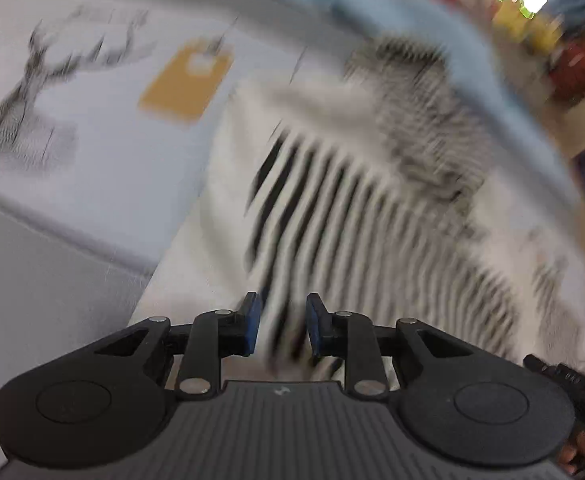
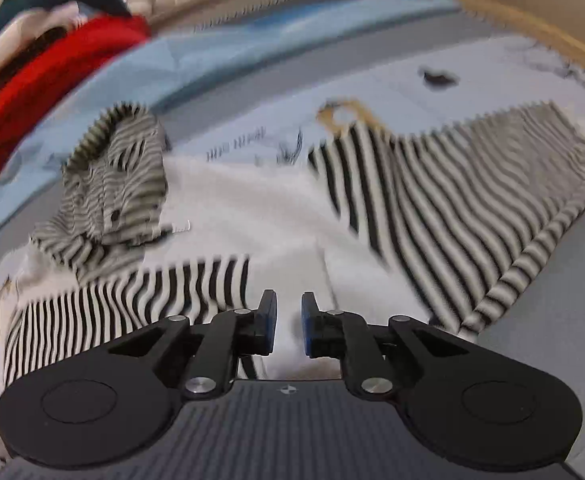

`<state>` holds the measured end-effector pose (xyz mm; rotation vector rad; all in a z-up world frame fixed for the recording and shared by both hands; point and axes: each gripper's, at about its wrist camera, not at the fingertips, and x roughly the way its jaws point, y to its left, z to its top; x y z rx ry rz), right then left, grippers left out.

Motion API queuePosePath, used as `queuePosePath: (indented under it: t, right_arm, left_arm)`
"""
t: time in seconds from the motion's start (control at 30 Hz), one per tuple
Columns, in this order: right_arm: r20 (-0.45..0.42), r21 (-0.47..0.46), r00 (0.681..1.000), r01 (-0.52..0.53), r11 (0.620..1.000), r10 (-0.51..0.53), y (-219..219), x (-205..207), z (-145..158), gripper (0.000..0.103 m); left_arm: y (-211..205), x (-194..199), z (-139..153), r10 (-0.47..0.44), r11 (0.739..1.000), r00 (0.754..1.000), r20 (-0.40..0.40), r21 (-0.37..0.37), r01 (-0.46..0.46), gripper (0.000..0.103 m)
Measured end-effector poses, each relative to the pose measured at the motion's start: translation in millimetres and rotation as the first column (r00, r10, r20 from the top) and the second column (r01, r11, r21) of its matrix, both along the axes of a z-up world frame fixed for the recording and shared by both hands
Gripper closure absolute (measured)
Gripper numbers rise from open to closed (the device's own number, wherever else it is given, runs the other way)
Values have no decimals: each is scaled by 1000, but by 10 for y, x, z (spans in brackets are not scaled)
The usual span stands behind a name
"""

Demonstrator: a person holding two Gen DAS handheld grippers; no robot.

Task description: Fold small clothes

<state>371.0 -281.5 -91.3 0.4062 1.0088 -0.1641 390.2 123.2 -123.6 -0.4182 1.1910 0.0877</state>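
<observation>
A small black-and-white striped garment [image 1: 372, 220] with white panels lies spread on a pale printed sheet [image 1: 92, 100]; the left wrist view is badly blurred. My left gripper [image 1: 282, 330] points down at the garment's near edge, and a bunch of striped cloth fills the narrow gap between its blue pads [image 1: 252, 326]. In the right wrist view the garment's white middle [image 2: 252, 208] lies ahead, one striped sleeve [image 2: 472, 200] spread to the right and the other crumpled [image 2: 112, 184] at the left. My right gripper [image 2: 288, 326] hovers over the white cloth, its jaws slightly apart with nothing between them.
A red cloth [image 2: 52, 80] and other clothes are piled at the far left. A light blue cloth [image 2: 212, 52] lies beyond the garment. An orange print [image 1: 184, 80] marks the sheet. Grey surface [image 2: 552, 320] shows to the right, and a wooden edge [image 2: 532, 28] runs behind.
</observation>
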Motion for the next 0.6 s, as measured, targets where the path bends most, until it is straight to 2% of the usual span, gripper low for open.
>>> queuePosePath:
  t: [0.03, 0.07, 0.13, 0.17, 0.2, 0.23, 0.27, 0.3, 0.33, 0.37, 0.4, 0.47, 0.6]
  right_arm:
    - [-68, 3, 998, -5, 1000, 5, 0, 41, -103, 87]
    - [-126, 12, 992, -7, 1000, 8, -6, 55, -204, 87]
    - [-101, 46, 994, 36, 998, -31, -67, 56, -173, 87]
    - [-78, 50, 996, 45, 998, -41, -86, 68, -106, 87]
    - [-35, 47, 999, 40, 998, -39, -92, 66, -27, 85]
    - [-4, 39, 999, 32, 999, -32, -87, 39, 14, 83]
    - [-3, 34, 1000, 24, 999, -24, -78, 10, 23, 76]
    - [-36, 36, 999, 19, 999, -17, -89, 28, -29, 71]
    - [-99, 45, 995, 17, 999, -12, -105, 55, -128, 70]
    - [-144, 49, 989, 29, 998, -22, -136, -3, -198, 70]
    - [-150, 60, 987, 64, 996, -54, -184, -36, -223, 71]
    - [-117, 79, 989, 99, 992, -89, -255, -50, -137, 70]
    - [4, 56, 997, 80, 995, -81, -343, -45, 132, 70]
  left_arm:
    - [6, -2, -87, 10, 1000, 999, -50, 17, -10, 75]
    - [46, -21, -138, 38, 999, 997, -68, -3, -38, 74]
    - [51, -24, -26, 42, 999, 998, -40, -7, -42, 74]
    - [4, -34, 79, 14, 1000, 1000, 14, 18, -15, 69]
    - [-40, -36, 119, -9, 999, 999, 36, 38, 8, 65]
    - [-84, -30, 102, -33, 998, 999, 30, 53, 31, 57]
    - [-115, -24, 6, -44, 998, 999, -12, 53, 45, 57]
    - [-131, -26, -86, -42, 998, 998, -52, 49, 45, 57]
    - [-146, -38, -143, -39, 998, 997, -63, 56, 42, 57]
    - [-188, -38, -113, -47, 995, 997, -54, 80, 51, 57]
    - [-233, -37, -47, -57, 993, 998, -34, 105, 60, 57]
    - [-323, -56, 87, -83, 988, 996, 32, 132, 78, 55]
    - [-625, -91, 211, -166, 963, 983, 80, 229, 144, 48]
